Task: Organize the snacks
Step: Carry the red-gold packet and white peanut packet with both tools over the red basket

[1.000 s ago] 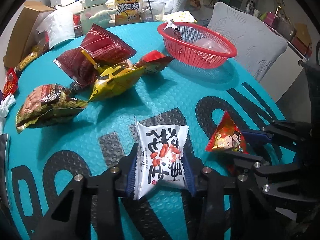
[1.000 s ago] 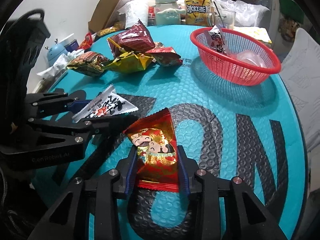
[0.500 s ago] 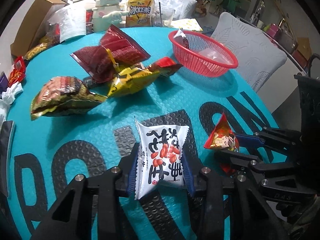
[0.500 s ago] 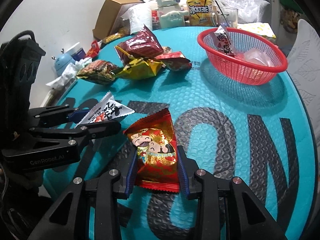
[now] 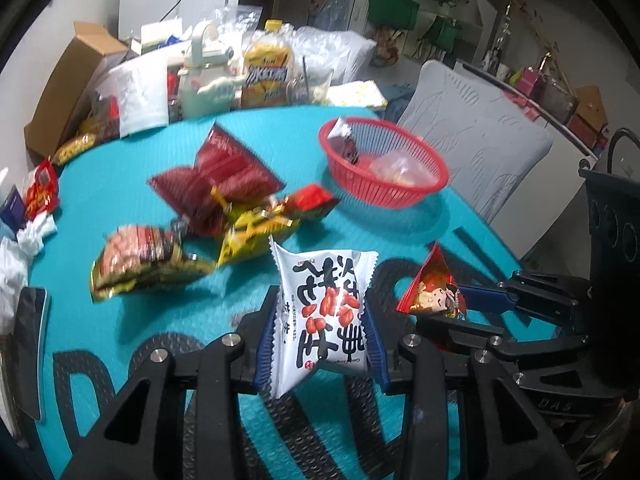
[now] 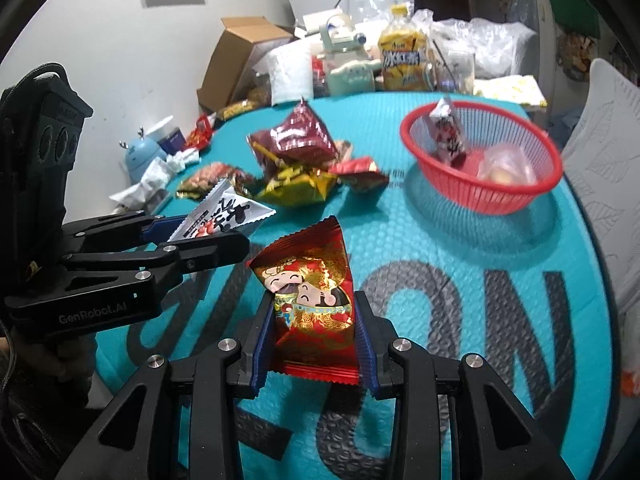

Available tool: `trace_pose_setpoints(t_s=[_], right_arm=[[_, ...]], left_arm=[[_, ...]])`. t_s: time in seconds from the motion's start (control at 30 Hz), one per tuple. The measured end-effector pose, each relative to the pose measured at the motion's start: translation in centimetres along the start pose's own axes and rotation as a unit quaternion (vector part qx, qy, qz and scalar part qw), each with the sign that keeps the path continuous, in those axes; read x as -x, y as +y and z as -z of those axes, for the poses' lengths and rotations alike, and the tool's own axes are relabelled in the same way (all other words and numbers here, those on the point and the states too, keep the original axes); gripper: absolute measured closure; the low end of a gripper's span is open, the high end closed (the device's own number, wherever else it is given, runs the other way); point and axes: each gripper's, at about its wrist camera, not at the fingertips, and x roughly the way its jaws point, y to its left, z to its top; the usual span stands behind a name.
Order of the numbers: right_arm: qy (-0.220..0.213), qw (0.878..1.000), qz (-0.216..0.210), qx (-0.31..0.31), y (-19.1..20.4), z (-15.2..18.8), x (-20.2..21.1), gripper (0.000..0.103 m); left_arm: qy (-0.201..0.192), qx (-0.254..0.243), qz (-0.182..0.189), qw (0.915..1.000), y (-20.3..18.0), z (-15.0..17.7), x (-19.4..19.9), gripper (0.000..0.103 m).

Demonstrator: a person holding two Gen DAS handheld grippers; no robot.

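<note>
My left gripper point(image 5: 322, 320) is shut on a white snack packet point(image 5: 326, 304) with black and red print, held above the teal mat. In the right wrist view that white packet point(image 6: 228, 216) sticks out of the left gripper point(image 6: 208, 236) at the left. My right gripper point(image 6: 316, 324) is shut on a red and gold snack packet point(image 6: 312, 300), also lifted off the mat; the left wrist view shows this red packet point(image 5: 434, 292) at the right. The red basket point(image 6: 480, 196) stands far right with two packets inside it.
A heap of snack bags point(image 6: 296, 160) in dark red, yellow and brown lies mid-table. At the back stand a cardboard box point(image 6: 236, 60), a drink bottle point(image 6: 404, 64) and plastic bags. A grey padded chair point(image 5: 476, 148) is beyond the right table edge point(image 6: 592, 240).
Both grippers have risen with their packets still gripped, and both views have tilted up, so more of the room behind the table shows.
</note>
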Motion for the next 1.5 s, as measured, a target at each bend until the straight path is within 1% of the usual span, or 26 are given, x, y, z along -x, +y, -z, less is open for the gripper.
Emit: trace_pose_setpoints(t_s=[0.27,0.43,0.67,1.03,1.2,1.33,1.5], right_arm=[[-0.043,0.999,0.011,0.000,-0.4,-1.7,3.1,0.067],[-0.064,0.998,0.020,0.000,-1.0,-2.7,4.6,0.067],[-0.088,0.995,0.038,0.004,-2.2,-4.5,6.2,0.067],[-0.115,0.992,0.060,0.005,-5.2,-7.2,7.0,0.067],[-0.117,0.991,0.065,0.004,-6.9,-8.2,6.4,0.067],[-0.115,0.991,0.066,0.002,-8.4,-8.8,5.7,0.067],[-0.110,0.991,0.075,-0.004,-10.6,-9.4,4.6,0.067]], left_arm=[[-0.041,-0.014,0.019,0.9989,-1.3,-2.6,1.5,0.065],[-0.054,-0.025,0.034,0.9977,-2.1,-4.1,2.0,0.065],[-0.074,-0.047,0.035,0.9955,-3.5,-6.4,1.9,0.065],[-0.076,-0.070,0.041,0.9938,-4.9,-10.0,-0.7,0.065],[-0.067,-0.077,0.042,0.9939,-5.7,-11.9,-2.9,0.065],[-0.059,-0.083,0.036,0.9942,-6.2,-12.8,-4.8,0.065],[-0.039,-0.085,0.034,0.9951,-6.8,-13.5,-7.4,0.065]])
